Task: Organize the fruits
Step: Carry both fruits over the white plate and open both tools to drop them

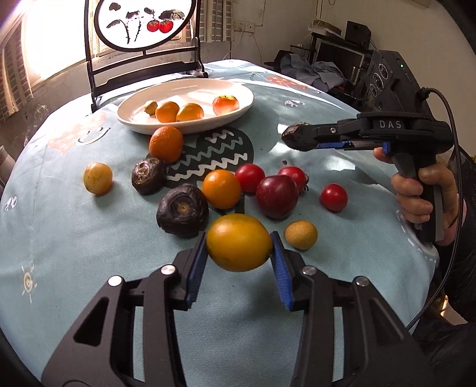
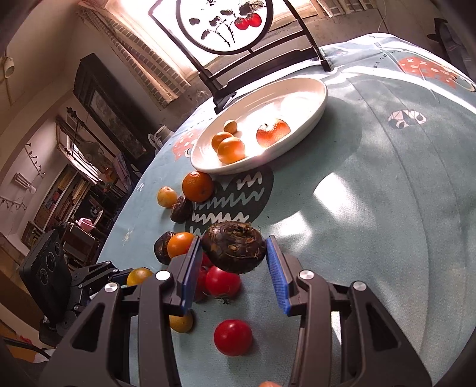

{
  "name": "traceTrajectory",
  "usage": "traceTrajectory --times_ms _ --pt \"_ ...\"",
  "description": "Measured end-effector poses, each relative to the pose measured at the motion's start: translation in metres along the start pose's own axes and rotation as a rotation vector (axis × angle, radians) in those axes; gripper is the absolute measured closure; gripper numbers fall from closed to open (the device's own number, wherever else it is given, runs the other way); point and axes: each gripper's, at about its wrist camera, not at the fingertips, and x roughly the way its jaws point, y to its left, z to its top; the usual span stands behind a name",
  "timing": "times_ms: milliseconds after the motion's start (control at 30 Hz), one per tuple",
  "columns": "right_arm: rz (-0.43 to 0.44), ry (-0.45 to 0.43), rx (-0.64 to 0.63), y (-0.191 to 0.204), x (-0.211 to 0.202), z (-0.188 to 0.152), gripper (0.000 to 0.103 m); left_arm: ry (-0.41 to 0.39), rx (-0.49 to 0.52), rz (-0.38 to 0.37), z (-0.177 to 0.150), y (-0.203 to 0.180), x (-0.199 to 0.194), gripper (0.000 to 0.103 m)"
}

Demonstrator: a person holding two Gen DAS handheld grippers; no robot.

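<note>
My left gripper [image 1: 239, 242] is shut on a yellow-orange oval fruit [image 1: 238, 241] and holds it above the table. My right gripper [image 2: 233, 250] is shut on a dark brown water chestnut [image 2: 233, 246], lifted over the cloth; it also shows in the left wrist view [image 1: 293, 135]. A white plate [image 1: 238, 111] at the back holds several fruits, among them a red-orange persimmon [image 1: 225, 104]. Loose on the cloth lie an orange [image 1: 166, 144], two dark water chestnuts [image 1: 182, 210], red tomatoes [image 1: 333, 197], a dark red plum [image 1: 276, 196] and small yellow fruits [image 1: 97, 178].
A light blue patterned tablecloth [image 1: 74, 238] covers the round table. A black-framed round painted screen [image 1: 142, 26] stands behind the plate. The person's hand [image 1: 416, 190] grips the right tool at the right edge. Dark equipment [image 1: 383, 77] sits beyond the table.
</note>
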Motion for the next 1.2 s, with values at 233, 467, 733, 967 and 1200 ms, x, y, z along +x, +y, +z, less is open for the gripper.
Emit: traceTrajectory --times_ms 233,467,733,967,1200 --pt "-0.073 -0.121 -0.099 0.022 0.009 0.050 0.059 -0.095 -0.079 0.104 0.071 0.037 0.000 0.060" --pt "-0.203 -0.215 -0.119 0.010 0.046 0.110 0.059 -0.107 -0.175 0.207 0.147 0.082 0.037 0.061" --pt "-0.317 -0.161 -0.177 -0.002 0.086 0.144 0.059 0.006 -0.148 0.283 0.200 0.096 0.113 0.061" --pt "-0.328 -0.096 -0.184 -0.017 0.106 0.154 0.059 0.084 -0.133 0.301 0.210 0.095 0.161 0.060" --pt "-0.317 -0.143 -0.196 -0.007 0.084 0.156 0.039 0.015 -0.181 0.337 0.207 0.099 0.122 0.021"
